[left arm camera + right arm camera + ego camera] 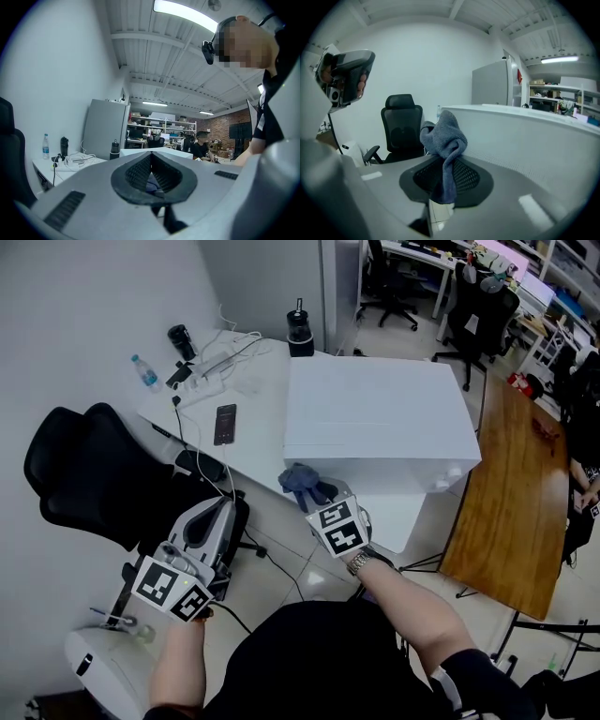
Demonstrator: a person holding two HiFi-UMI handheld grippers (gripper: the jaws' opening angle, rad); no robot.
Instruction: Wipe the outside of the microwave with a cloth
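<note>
White desk (262,432) with microwave (375,418), phone (225,424)

The microwave (375,418) is a large, plain white box that stands upright and has a flat top and smooth sides. The cloth (300,479) is a small blue-grey rag of knitted or towelling weave, bunched into a rumpled knot. It sits at the microwave's near left corner, just beside the white side wall; whether it touches that wall cannot be told. The right gripper (443,161) has its jaws pinched on the cloth. One tail hangs down between them, and the bunched bulk rises above their tips.
</note>
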